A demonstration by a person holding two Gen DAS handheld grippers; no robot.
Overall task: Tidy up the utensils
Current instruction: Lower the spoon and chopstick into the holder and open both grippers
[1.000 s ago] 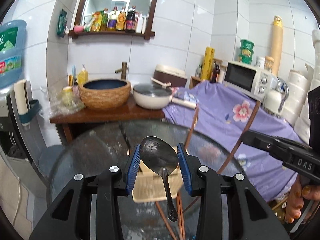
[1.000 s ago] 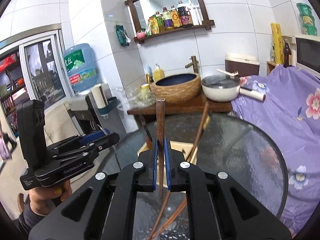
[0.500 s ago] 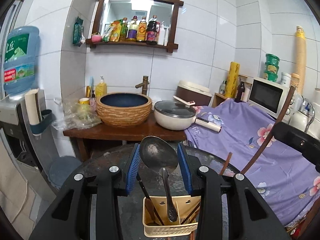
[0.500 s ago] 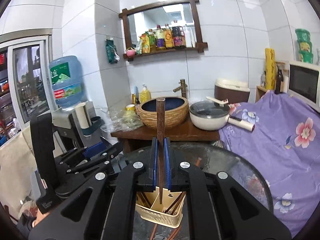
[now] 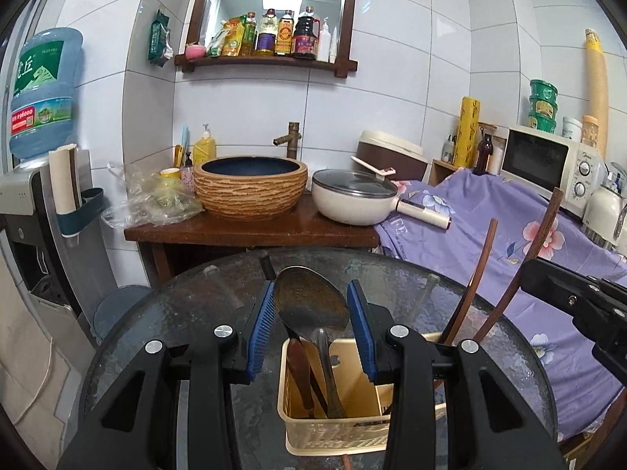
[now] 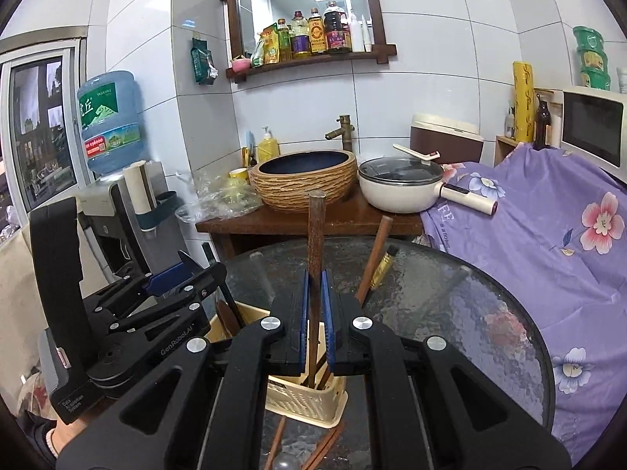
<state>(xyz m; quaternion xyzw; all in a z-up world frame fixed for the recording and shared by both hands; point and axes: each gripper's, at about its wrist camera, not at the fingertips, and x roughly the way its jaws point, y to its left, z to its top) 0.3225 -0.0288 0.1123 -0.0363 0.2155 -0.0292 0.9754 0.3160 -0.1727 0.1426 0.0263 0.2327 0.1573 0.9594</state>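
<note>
You're roughly midway, I'd say. Your left tongs (image 5: 309, 325) are clamped on the bowl of a metal spoon (image 5: 309, 305), handle hanging down into the cream basket (image 5: 337, 431), which sits on the round glass counter (image 5: 196, 305). Your right tongs (image 6: 314, 313) are squeezed shut on a wooden chopstick (image 6: 316, 235), held upright with its lower end already inside the basket. So both pieces are in position but not let go yet. The basket already holds a wooden spoon (image 5: 298, 368) and a few more sticks leaning out the right side. What's left: at least a couple of loose chopsticks (image 6: 321, 450) lying on the glass in front of the basket (partly hidden by the tongs, so I can't count them). Room-wise it's a white-tiled kitchen corner, woven-look basin (image 5: 250, 186) and lidded pan (image 5: 352, 196) on a wooden stand behind, purple floral cloth (image 5: 509, 235) to the right, water dispenser on the left.
</note>
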